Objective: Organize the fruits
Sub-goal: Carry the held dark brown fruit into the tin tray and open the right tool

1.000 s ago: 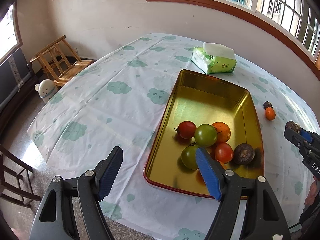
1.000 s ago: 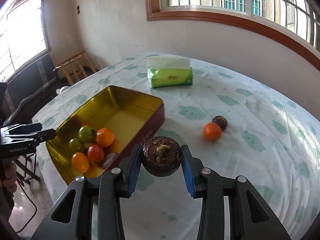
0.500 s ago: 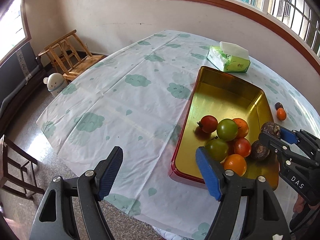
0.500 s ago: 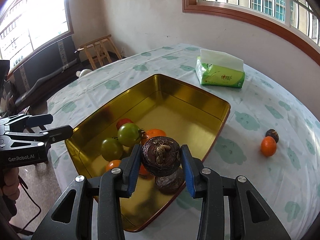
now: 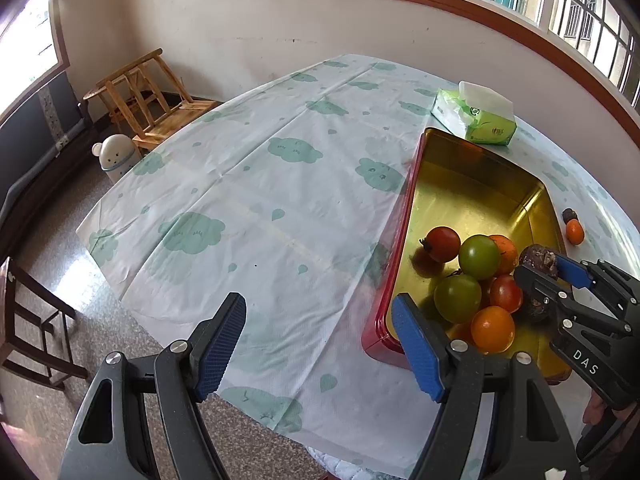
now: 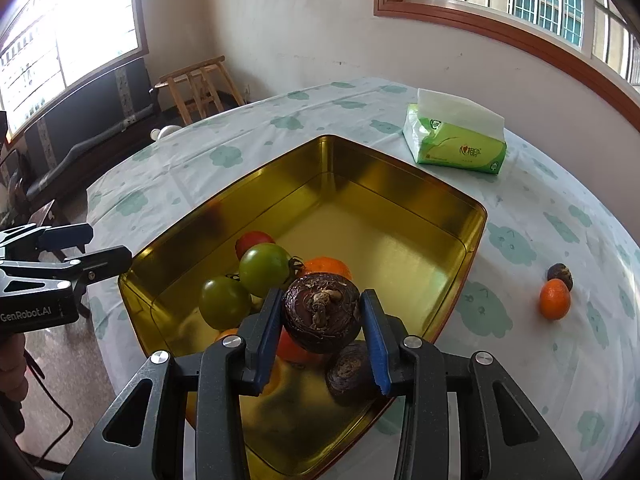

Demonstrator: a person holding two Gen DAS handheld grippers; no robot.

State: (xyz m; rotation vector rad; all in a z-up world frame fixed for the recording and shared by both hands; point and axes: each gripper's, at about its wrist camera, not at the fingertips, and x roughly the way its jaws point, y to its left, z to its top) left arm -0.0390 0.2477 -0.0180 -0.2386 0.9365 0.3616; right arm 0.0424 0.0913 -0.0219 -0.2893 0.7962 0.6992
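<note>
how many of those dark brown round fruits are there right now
3. One brown fruit is clamped in the right gripper above the gold tray, one lies in the tray beneath it, one sits on the tablecloth beside an orange.

A dark brown, rough round fruit (image 6: 322,312) is held above the near corner of the golden tray (image 6: 400,184), its stem scar facing up. Below it, in the tray, lie two green tomatoes (image 6: 264,270), a red tomato (image 6: 252,240), an orange fruit (image 6: 328,266) and another brown fruit (image 6: 348,372), all close together. At about 3 o'clock of the tray, on the surface, a small orange (image 6: 554,300) touches a small brown fruit (image 6: 560,276).
</note>
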